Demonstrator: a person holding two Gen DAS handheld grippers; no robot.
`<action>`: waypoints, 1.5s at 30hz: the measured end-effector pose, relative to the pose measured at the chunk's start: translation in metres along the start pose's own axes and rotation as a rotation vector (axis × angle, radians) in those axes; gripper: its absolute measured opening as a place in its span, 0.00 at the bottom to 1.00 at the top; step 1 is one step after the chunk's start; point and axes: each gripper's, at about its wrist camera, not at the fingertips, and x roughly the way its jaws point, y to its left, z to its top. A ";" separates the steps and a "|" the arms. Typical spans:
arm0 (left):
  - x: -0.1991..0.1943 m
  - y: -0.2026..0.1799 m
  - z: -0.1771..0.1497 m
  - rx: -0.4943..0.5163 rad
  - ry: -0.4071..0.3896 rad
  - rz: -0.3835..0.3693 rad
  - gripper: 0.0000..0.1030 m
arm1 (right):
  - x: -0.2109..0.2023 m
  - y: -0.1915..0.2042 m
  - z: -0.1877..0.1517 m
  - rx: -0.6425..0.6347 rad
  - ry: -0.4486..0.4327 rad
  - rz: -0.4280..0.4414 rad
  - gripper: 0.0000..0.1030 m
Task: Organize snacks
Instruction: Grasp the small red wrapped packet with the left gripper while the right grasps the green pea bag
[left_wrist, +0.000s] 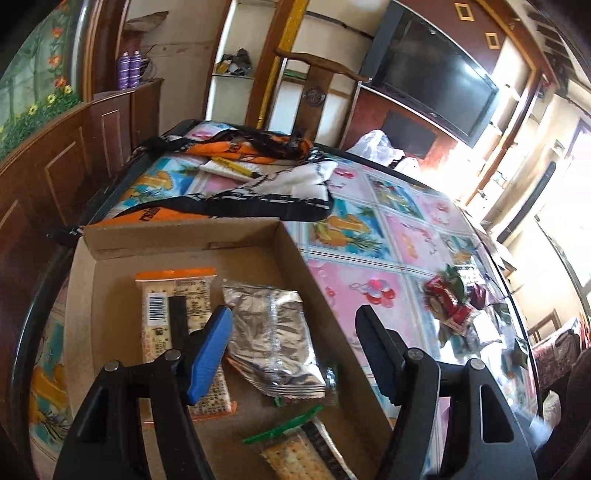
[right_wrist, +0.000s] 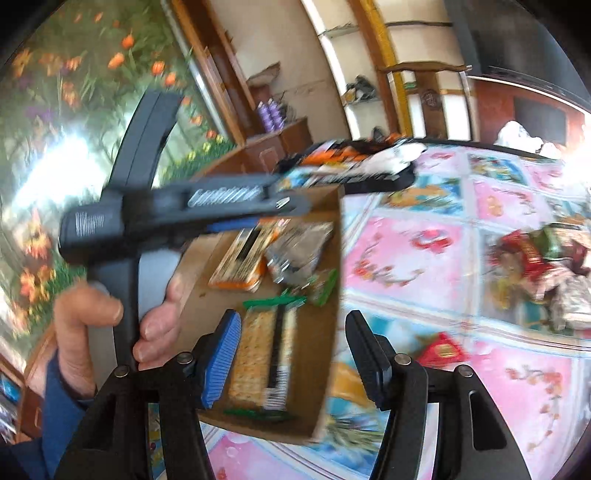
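With three packets lying in the shallow brown cardboard box (left_wrist: 177, 236) under both empty, spread grippers, left (left_wrist: 293, 349) and right (right_wrist: 291, 354), the next move seems a reach rightward of the fingers to the loose heap of red and green snack packets (right_wrist: 539, 266).

Cardboard box (left_wrist: 177, 236) on the table (left_wrist: 399, 236), near its left edge. Inside the box, three snack packets: cracker pack (left_wrist: 173, 295) at the left, foil packet (left_wrist: 269, 325) just right of it, another cracker pack (left_wrist: 295, 458) nearest the camera. Behind the box, a bag (left_wrist: 258, 195) with a pen (left_wrist: 236, 168) on it. Well to the right of the box, a heap of snack packets (left_wrist: 454, 302) on the table. Behind the table, a chair (left_wrist: 317, 70), with a television (left_wrist: 436, 70) to its right.
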 end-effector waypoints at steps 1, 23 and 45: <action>-0.001 -0.005 -0.001 0.012 0.001 -0.004 0.66 | -0.010 -0.010 0.001 0.019 -0.024 -0.009 0.62; 0.047 -0.167 -0.094 0.501 0.201 0.122 0.61 | -0.204 -0.281 -0.045 0.636 -0.240 -0.553 0.67; 0.052 -0.187 -0.113 0.557 0.188 0.115 0.18 | -0.155 -0.269 -0.053 0.432 0.018 -0.732 0.37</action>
